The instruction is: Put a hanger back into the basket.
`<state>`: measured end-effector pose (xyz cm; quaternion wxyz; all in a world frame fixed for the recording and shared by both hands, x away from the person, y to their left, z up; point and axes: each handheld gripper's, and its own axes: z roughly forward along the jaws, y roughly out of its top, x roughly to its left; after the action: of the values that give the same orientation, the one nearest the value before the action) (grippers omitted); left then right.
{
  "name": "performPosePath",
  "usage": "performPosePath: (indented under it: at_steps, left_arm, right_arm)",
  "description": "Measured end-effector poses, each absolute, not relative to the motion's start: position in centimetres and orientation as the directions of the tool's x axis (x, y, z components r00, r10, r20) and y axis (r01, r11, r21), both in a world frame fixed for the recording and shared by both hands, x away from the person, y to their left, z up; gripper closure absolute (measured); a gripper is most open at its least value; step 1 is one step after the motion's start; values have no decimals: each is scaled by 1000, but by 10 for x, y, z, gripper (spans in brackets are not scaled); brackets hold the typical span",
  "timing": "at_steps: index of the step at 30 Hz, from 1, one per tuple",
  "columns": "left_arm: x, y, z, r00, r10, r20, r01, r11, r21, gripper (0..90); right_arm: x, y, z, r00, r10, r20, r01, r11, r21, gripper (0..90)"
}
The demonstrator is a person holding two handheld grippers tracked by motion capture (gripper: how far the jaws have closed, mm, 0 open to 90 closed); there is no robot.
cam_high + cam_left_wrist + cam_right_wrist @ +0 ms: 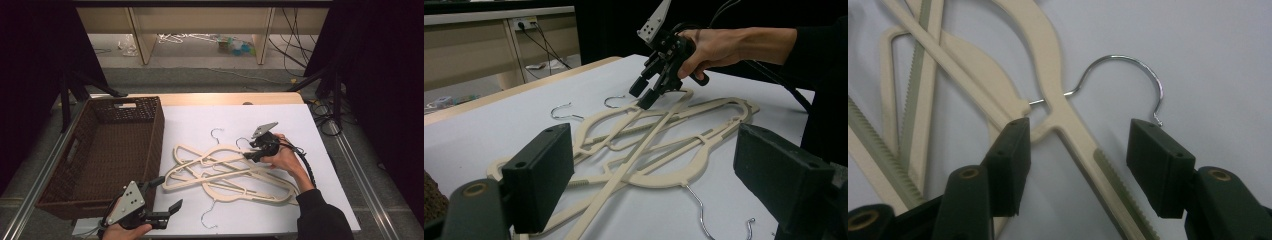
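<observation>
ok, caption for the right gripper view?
Open right gripper straddling a cream hanger arm beside its wire hook, on the white table.

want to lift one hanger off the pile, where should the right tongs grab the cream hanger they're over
Grip the flat arm of the cream hanger just below its neck, where the right tongs already straddle it. Come straight down from above: the bar lies flat on the white table cover, passes between the open jaws, and is narrow there. The thin wire hook would probably slip.
</observation>
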<state>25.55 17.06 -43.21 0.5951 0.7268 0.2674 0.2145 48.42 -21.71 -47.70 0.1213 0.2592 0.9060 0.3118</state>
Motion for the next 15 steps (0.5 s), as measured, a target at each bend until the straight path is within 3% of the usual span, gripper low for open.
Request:
performPosePath:
  at_steps: [6, 11, 15]
  left_arm:
    - [254, 171, -431, 760, 650, -15, 144, -146, 979, 162]
    - [255, 172, -430, 759, 651, -4, 136, -152, 979, 162]
    - [254, 171, -431, 759, 650, -13, 142, -147, 979, 162]
  right_arm:
    - [486, -223, -478, -852, 522, -36, 398, 691, 603, 524]
    - [480, -229, -473, -890, 456, -20, 369, 744, 557, 682]
    - [475, -232, -470, -919, 395, -11, 329, 781, 530, 718]
